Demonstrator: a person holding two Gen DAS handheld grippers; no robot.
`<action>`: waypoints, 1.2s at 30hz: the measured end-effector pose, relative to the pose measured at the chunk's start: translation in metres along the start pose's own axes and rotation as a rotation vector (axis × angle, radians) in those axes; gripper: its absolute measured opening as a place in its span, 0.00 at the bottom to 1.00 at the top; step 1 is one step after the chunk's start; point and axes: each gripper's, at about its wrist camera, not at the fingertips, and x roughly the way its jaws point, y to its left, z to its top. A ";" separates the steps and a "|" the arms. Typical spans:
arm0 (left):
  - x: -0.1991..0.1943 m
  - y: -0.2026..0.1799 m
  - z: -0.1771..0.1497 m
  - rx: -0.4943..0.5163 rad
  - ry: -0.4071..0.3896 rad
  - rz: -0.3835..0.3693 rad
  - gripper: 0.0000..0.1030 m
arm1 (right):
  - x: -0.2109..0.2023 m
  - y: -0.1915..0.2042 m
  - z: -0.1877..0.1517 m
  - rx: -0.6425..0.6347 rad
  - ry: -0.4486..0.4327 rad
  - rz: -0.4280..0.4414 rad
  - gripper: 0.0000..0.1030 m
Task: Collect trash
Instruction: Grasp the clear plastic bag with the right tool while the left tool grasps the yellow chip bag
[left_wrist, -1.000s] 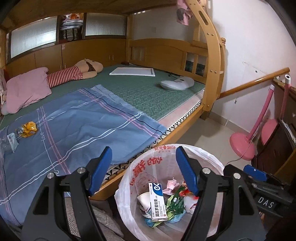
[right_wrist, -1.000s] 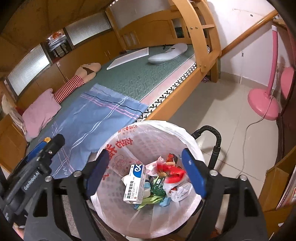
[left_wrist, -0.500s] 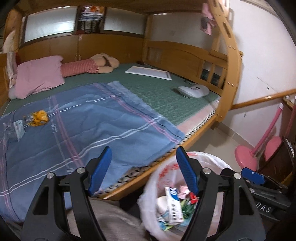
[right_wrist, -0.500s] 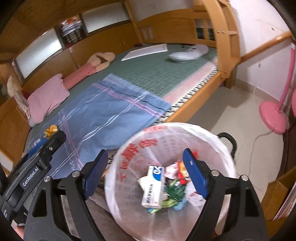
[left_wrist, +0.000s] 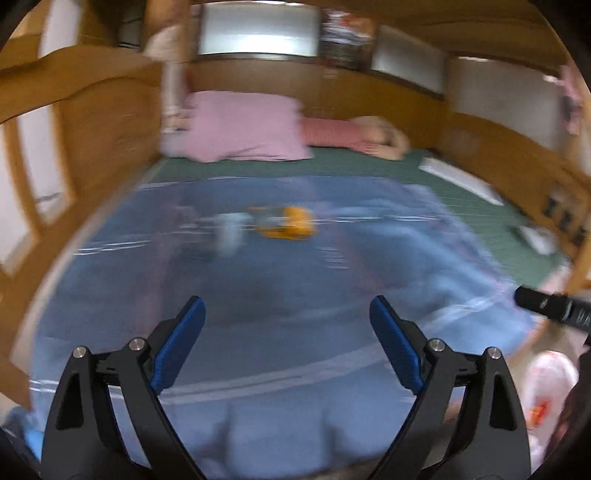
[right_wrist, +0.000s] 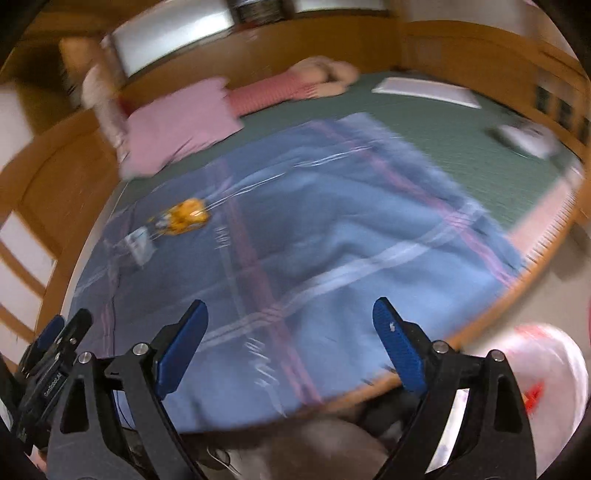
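two claws opening, empty, wrapper (left_wrist: 284, 227) ahead

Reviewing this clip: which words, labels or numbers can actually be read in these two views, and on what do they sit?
"GenROBOLAI", uncertain: small white print on the left tongs, right wrist view.
White lettering on the right tongs: too blurred.
Red print on the trash bag: too blurred.
Orange wrapper and clear packet: nothing legible.

You see a blue blanket (right_wrist: 332, 229) crossed by pink and white stripes, over a green mat (right_wrist: 461, 147). On it lie an orange-yellow wrapper (right_wrist: 186, 218) and a pale, clear wrapper (right_wrist: 138, 245). The pillow (left_wrist: 243, 125) is pink; the bin liner (right_wrist: 554, 373) white with red print. Gripper pads (left_wrist: 177, 347) are blue.
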 end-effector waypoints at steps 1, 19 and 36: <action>0.007 0.015 0.002 -0.013 0.003 0.032 0.88 | 0.010 0.009 0.005 -0.014 0.009 0.009 0.86; 0.044 0.155 0.000 -0.284 0.020 0.222 0.88 | 0.209 0.207 0.087 -0.100 0.405 0.343 0.87; 0.030 0.178 -0.007 -0.345 -0.006 0.194 0.88 | 0.319 0.267 0.071 0.410 0.737 0.216 0.86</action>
